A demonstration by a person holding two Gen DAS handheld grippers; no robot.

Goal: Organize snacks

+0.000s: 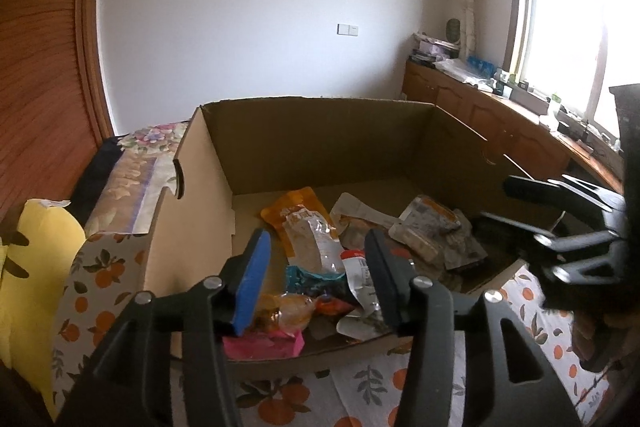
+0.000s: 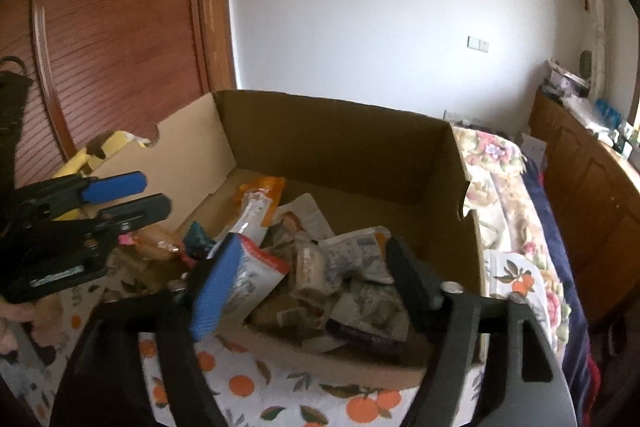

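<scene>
Box (image 1: 320, 143), cardboard, one, open-topped, set on orange-print cloth (image 1: 360, 387); long axis running left to right across left wrist view, near wall cut low, notched handle cut-outs in the side walls. Snacks heaped on box floor, toward near wall; far half of floor bare. Orange pouch (image 1: 298, 211), one, flat, long axis running away from camera, clear window toward near end. Teal packet (image 1: 312, 277), one, crumpled, just in front of orange pouch. Pink packet (image 1: 264, 345), one, flat against near wall, long axis left to right. White packet with red band (image 1: 358, 275), one, lying slantwise beside teal packet. Clear bag of brown pieces (image 1: 288, 311), one, between teal and pink. Grey-white printed packets (image 1: 432, 235), several, piled at right side of box, overlapping; exact count not tellable. Left gripper (image 1: 318, 281), above near wall of box, aimed downward at the heap, jaws partly apart, nothing between pads, blue pad (image 1: 252, 287) on one finger. Right gripper (image 2: 310, 277), above right-hand pile, aimed downward, jaws spread wide, no packet pinched, blue pad (image 2: 214, 291) on one finger, blurred. Seen also: yellow cushion (image 1: 36, 267), one, left of box; floral blanket (image 2: 504, 167), one, behind and beside box; wooden cabinets (image 1: 500, 119) under window (image 1: 568, 27).
</scene>
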